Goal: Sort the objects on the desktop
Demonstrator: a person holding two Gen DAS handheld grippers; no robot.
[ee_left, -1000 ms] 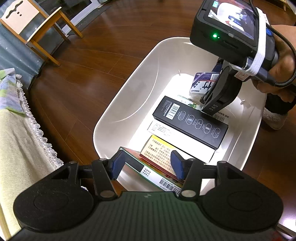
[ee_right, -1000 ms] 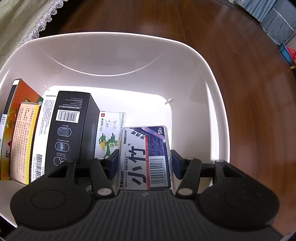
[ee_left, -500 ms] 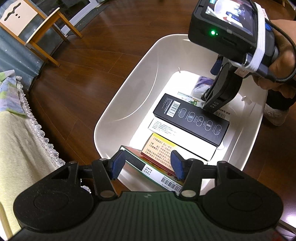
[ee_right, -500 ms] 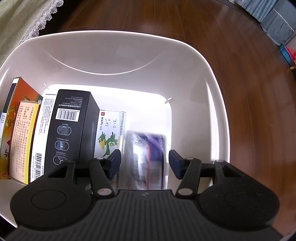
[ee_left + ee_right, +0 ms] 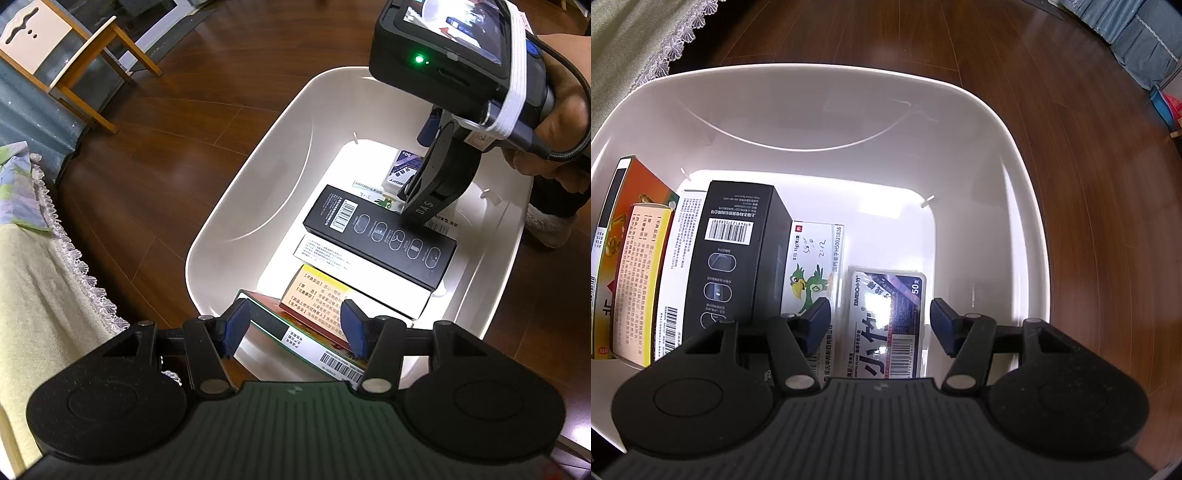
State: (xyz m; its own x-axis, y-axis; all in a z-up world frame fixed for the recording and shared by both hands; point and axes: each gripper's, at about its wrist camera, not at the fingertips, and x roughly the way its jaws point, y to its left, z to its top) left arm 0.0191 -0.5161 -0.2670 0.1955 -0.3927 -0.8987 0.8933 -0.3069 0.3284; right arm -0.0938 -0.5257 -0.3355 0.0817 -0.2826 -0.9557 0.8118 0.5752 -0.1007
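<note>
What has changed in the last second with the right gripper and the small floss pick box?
The right gripper let go of the floss pick box: it was clamped upright between the fingers, and now lies flat on the bin floor beside the parrot box. The jaws are open. The black box and left gripper stayed.

Both wrist views look steeply down, close — from opposite ends — sharing the white bin (image 5: 236, 206).
</note>
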